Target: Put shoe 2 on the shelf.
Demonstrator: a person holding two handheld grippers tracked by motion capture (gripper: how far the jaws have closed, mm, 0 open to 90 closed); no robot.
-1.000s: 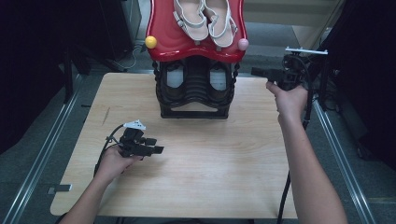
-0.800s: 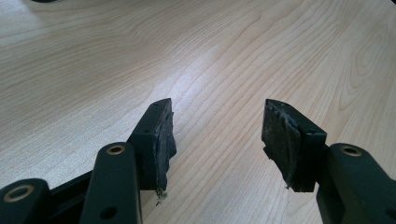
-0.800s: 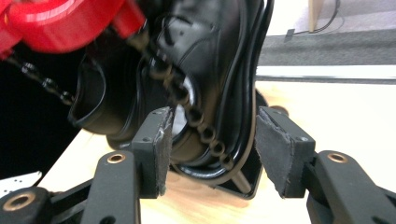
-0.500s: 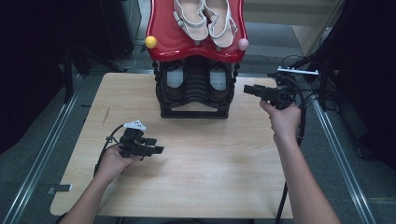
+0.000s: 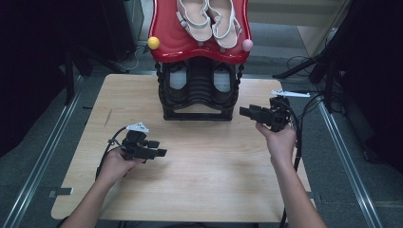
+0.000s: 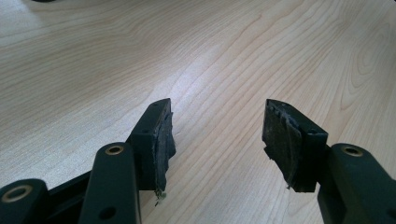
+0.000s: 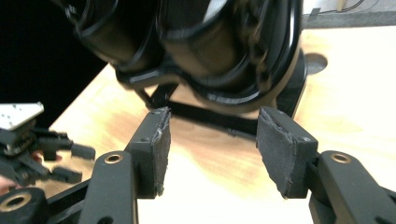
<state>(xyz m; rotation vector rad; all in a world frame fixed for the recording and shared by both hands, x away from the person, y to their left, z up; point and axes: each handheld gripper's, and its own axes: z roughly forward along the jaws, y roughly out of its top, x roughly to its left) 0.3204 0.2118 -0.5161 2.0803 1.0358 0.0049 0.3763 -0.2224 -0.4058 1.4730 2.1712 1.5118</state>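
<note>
The left gripper [image 5: 153,148] rests low over the near left part of the bench [image 5: 214,175], a pale wood-grain top with rounded corners, and it is held in the person's left hand [image 5: 116,164]; in the left gripper view its two black fingers [image 6: 159,140] stand well apart with nothing between them, their dark pads worn and frayed at the edges, and bare wood lies beyond them. At the far middle of the bench stands a shoe rack [image 5: 199,102], a black moulded plastic frame with curved ribs and two hollows side by side, and in each hollow sits a dark shoe [image 5: 177,80] with a pale insole, toe end hidden. On top of the rack lies a glossy red wavy tray [image 5: 166,45], and it carries a pair of pale strappy sandals [image 5: 209,19] lying side by side; a yellow ball [image 5: 153,42] caps its left corner and a pink ball [image 5: 247,45] its right. To the right, just beside the rack's base, the right gripper [image 5: 249,112] hovers above the bench in the right hand [image 5: 279,142], pointing left at the rack; in the right gripper view its fingers [image 7: 156,149] are wide apart with only air between them, grey-padded, and the black rack [image 7: 205,51] looms close ahead, blurred.
</note>
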